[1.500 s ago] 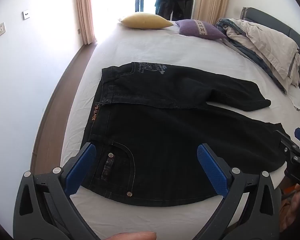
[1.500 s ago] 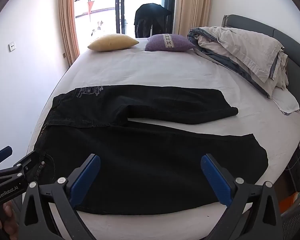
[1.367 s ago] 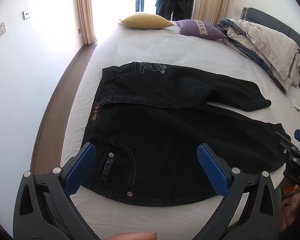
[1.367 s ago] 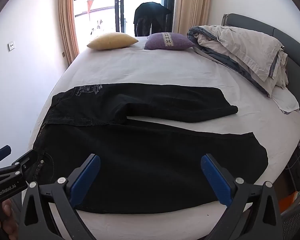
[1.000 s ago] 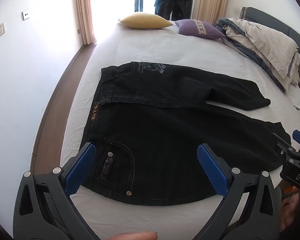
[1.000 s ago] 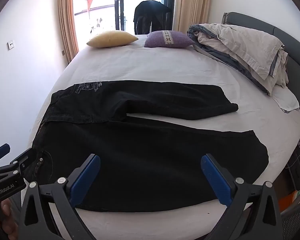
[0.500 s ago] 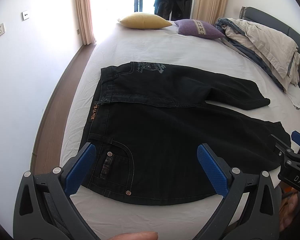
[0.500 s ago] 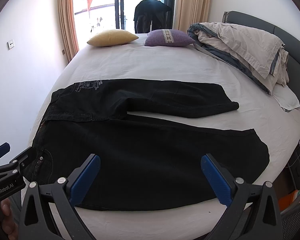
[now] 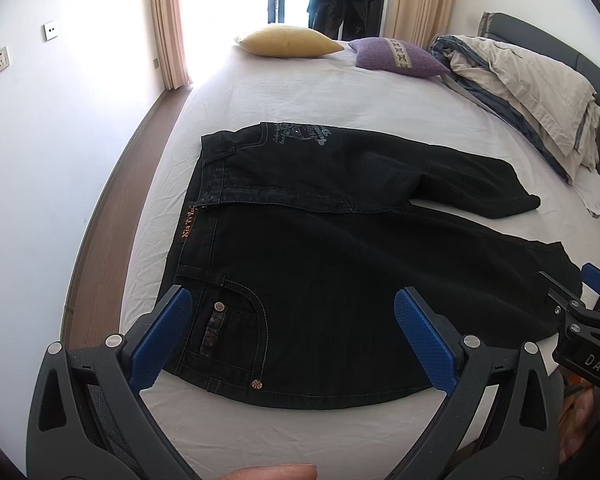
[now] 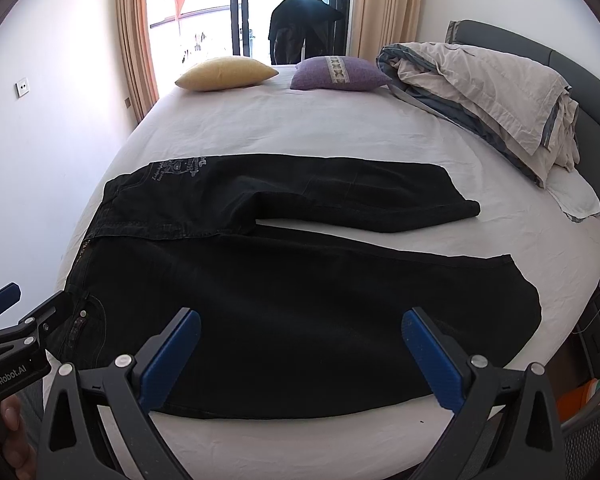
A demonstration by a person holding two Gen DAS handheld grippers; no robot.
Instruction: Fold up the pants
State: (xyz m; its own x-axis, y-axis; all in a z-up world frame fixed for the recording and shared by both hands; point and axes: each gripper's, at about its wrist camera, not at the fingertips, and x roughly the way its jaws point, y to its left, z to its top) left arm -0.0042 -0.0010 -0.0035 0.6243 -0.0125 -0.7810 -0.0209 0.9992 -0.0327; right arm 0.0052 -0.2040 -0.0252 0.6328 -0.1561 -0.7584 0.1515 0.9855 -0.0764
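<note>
Black jeans (image 9: 340, 272) lie spread flat on the white bed (image 9: 340, 92), waistband to the left, both legs running right and apart. They also show in the right wrist view (image 10: 300, 312). My left gripper (image 9: 292, 336) is open and empty, hovering over the waist and front pocket near the bed's front edge. My right gripper (image 10: 300, 356) is open and empty, above the near leg. Each gripper shows at the edge of the other's view: the right one (image 9: 580, 320), the left one (image 10: 24, 320).
A yellow pillow (image 9: 288, 42) and a purple pillow (image 9: 396, 58) lie at the far end of the bed. A crumpled duvet (image 10: 488, 96) is piled along the right side by the grey headboard (image 10: 540, 56). A white wall (image 9: 40, 140) and wood floor run along the left.
Both grippers have drifted slightly, and the jeans sit a little lower and nearer in view. The jaws stay open and the jeans have not moved on the bed.
</note>
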